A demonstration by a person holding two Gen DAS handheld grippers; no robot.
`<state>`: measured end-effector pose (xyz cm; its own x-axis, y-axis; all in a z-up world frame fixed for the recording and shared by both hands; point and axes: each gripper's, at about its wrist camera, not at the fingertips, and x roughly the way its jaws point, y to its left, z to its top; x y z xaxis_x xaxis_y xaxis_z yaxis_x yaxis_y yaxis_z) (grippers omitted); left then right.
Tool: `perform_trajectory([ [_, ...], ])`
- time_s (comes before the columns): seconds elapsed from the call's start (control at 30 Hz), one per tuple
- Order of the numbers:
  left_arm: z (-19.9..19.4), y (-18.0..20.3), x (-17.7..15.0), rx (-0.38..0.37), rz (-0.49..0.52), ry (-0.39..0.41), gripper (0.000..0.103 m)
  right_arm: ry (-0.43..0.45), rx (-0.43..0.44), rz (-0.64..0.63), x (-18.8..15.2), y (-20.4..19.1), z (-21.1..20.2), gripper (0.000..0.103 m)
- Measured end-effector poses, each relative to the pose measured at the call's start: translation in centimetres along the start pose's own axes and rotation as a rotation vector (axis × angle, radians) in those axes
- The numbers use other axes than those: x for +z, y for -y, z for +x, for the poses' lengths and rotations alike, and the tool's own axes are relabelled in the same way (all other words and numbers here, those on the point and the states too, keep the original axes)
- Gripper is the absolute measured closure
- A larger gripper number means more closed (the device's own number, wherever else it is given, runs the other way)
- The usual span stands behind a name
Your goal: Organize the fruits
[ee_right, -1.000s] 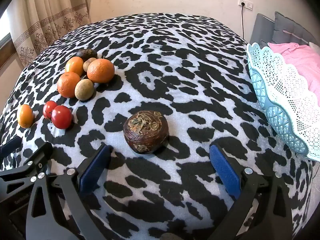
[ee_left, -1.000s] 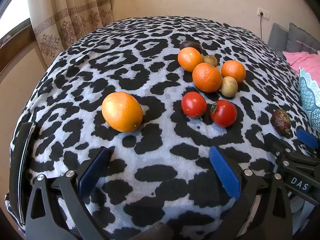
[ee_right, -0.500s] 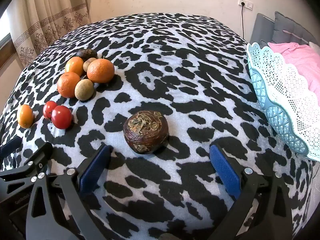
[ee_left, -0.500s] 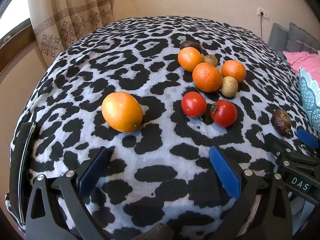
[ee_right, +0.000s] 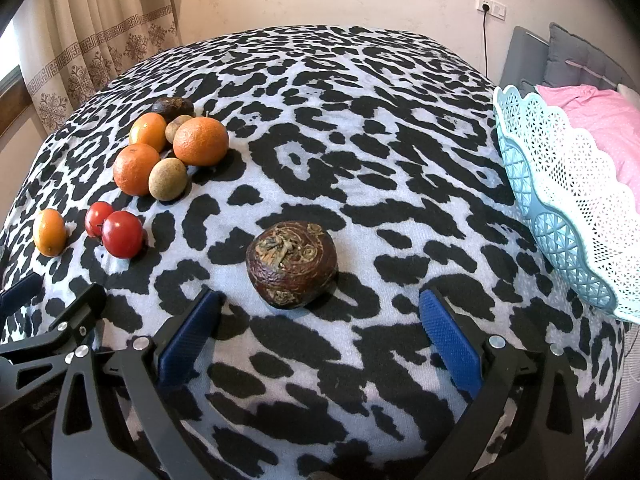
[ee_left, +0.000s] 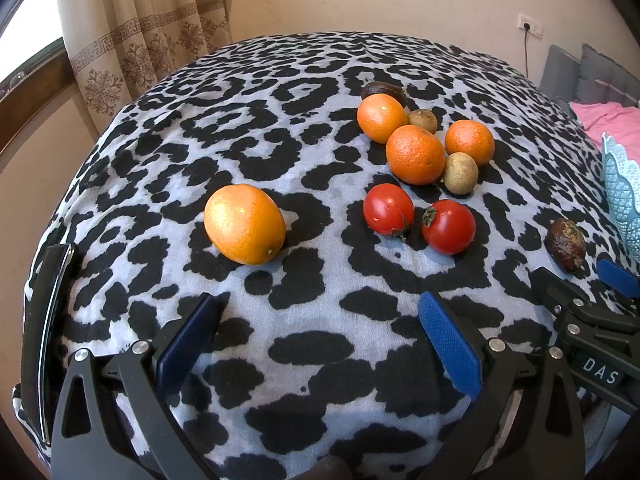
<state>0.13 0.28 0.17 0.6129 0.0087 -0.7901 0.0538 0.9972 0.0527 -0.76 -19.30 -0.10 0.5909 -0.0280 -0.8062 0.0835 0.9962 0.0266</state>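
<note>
Fruits scattered on leopard-print cloth: wrinkled brown fruit just ahead of right gripper, fingers spread wide, nothing held. Lone orange near left gripper, likewise spread and empty. Tomatoes between. Turquoise basket at right.

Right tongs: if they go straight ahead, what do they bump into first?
Probably the wrinkled dark brown fruit. It lies just ahead of the open right tongs, roughly centred between the blue pads, nothing in between. Depth is hard to judge through this lens.
</note>
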Motion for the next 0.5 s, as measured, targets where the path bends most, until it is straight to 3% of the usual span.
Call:
perform_trajectory([
  [0.5,0.19,0.42,-0.04,0.016,-0.006,-0.001,0.005,-0.018,0.021,-0.017,0.08,0.14,0.12,0.002],
])
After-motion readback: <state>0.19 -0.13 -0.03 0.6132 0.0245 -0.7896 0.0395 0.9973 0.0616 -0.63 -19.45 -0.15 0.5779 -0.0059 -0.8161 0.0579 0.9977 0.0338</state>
